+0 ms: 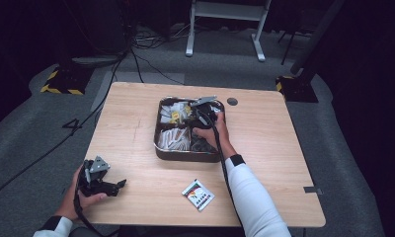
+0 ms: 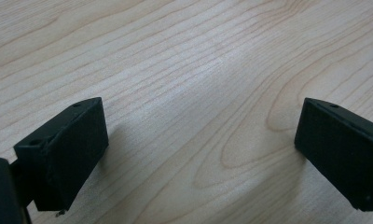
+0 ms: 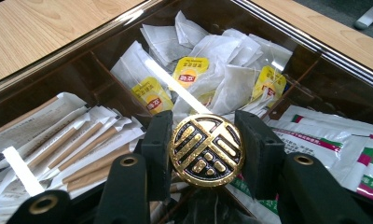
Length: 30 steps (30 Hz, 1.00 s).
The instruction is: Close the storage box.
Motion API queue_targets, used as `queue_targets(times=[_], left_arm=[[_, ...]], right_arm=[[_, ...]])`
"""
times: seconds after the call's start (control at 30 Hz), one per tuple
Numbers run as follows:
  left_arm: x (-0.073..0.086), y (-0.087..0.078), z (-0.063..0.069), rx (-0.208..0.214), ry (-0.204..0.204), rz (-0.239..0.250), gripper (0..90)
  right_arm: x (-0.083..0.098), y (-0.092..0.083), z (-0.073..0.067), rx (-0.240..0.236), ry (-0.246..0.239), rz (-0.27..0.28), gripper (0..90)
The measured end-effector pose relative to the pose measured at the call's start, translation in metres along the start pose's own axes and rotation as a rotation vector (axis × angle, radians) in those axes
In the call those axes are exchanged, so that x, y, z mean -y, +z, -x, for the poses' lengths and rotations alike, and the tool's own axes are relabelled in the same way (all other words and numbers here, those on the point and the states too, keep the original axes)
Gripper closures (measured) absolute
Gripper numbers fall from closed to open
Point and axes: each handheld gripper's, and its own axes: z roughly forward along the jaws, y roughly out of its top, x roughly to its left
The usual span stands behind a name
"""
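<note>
right hand-held gripper (image 3: 206, 151): over the middle of the box, jaws clamped on the round gold-and-black knob, one pad on each side
knob (image 3: 207, 150): sits on the clear lid, at the centre where the dividers meet
left hand-held gripper (image 2: 201, 154): jaws wide apart, nothing between them, bare wood below
left hand-held gripper, high view (image 1: 120, 184): near the left front edge of the bench, well apart from the box
box (image 1: 158, 150): dark, rounded corners, four compartments, middle of the bench toward the far side
lid (image 3: 287, 32): clear, glare streaks on it, contents seen through it
tea bags (image 3: 222, 70): white with yellow tags, in the far compartment
paper sticks (image 3: 82, 144): long white wrappers, in the left compartment in the right gripper view
sachets (image 3: 334, 140): white with green and pink print, right compartment
loose packet (image 1: 198, 194): flat on the bench near the front edge, just left of the right sleeve, apart from the box
bench (image 1: 264, 148): light wood
</note>
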Motion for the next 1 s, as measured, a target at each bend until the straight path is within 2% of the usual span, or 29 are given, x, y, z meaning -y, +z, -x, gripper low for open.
queue_targets(times=[0.2,0.37,0.53,0.63,0.73,0.83,1.0], left_arm=[[-0.0001,0.0000,-0.0001,0.000,0.002,0.000,2.9],[-0.0001,0.0000,-0.0001,0.000,0.001,0.000,2.9],[0.0000,0.0000,0.0000,0.000,0.000,0.000,2.9],[0.0000,0.0000,-0.0001,0.000,0.001,0.000,2.9],[0.0000,0.0000,0.0000,0.000,0.000,0.000,2.9],[0.0000,0.0000,0.0000,0.000,0.000,0.000,2.9],[0.0000,0.0000,0.0000,0.000,0.000,0.000,2.9]], right_arm=[[-0.0016,-0.0002,0.0005,0.008,-0.027,-0.010,59.3],[-0.0015,-0.0024,0.0018,0.004,-0.029,-0.003,59.3],[-0.0028,-0.0029,0.0015,0.023,-0.050,-0.010,59.3],[0.0003,-0.0014,0.0049,0.001,-0.018,0.007,59.3],[0.0010,-0.0020,0.0038,0.000,-0.023,0.005,59.3],[0.0022,-0.0018,0.0045,-0.017,-0.001,0.009,59.3],[0.0016,0.0005,-0.0014,0.000,-0.030,0.002,59.1]])
